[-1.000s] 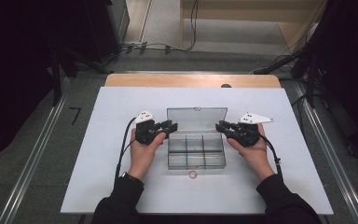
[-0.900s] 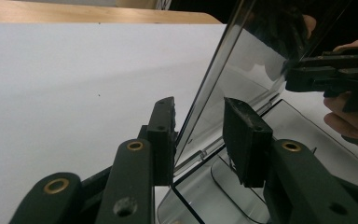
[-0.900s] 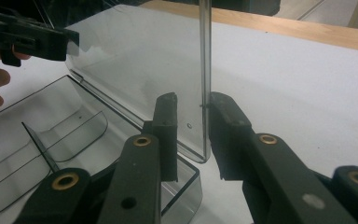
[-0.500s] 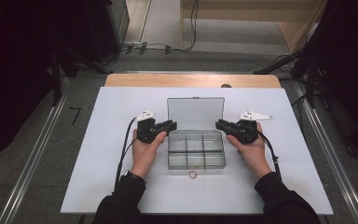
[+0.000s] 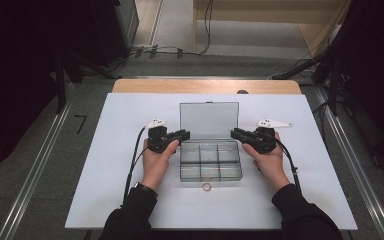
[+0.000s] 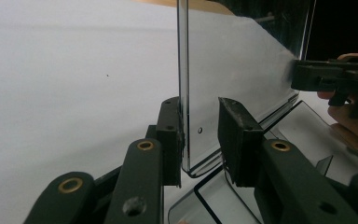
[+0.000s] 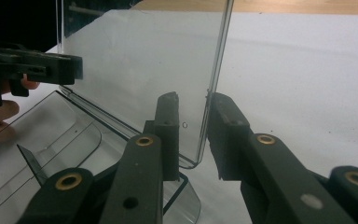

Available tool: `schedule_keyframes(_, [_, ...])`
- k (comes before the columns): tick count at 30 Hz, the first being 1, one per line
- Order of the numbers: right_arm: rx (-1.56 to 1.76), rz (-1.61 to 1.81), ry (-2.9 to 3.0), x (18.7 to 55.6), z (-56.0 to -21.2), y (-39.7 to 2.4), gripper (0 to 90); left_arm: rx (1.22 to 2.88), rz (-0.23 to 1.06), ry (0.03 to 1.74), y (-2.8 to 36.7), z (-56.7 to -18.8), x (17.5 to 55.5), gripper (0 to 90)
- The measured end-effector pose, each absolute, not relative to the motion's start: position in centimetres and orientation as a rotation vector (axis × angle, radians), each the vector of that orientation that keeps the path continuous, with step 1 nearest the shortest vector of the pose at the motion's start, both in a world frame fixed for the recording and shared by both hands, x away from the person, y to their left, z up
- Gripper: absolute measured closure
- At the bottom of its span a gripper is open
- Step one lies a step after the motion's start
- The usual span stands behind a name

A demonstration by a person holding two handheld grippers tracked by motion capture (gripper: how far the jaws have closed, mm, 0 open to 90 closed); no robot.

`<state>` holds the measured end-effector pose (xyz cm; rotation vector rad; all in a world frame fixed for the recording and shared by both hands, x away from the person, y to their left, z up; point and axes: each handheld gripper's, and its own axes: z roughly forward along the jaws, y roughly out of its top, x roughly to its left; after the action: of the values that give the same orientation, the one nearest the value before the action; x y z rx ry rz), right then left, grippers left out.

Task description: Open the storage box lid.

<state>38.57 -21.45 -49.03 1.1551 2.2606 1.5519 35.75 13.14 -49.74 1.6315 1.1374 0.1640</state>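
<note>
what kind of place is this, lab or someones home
Most likely a lab or recording workspace: a white-topped table on a bare grey floor, cables trailing behind it, and a hand-held claw at a clear compartment box.

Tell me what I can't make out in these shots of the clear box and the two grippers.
- Small ring, high view: too small to tell its material.
- Clear box compartments, high view: anything tiny inside is too small to tell.
- Lid top edge, left gripper view: cut off by the frame.
- Right gripper: whether both pads press the lid, unclear.
</note>
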Motion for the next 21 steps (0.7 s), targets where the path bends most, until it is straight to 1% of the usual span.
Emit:
schedule_keyframes(13, [1.27, 1.585, 2.289, 39.2, -50.0, -21.5, 63.3, 1.621, 0.102, 1.186, 13.1, -50.4, 36.2, 60.5])
schedule_keyframes(21, [1.348, 1.617, 2.296, 39.5, -50.3, -21.7, 60.1, 1.617, 0.106, 1.205, 13.1, -50.6, 36.3, 56.6])
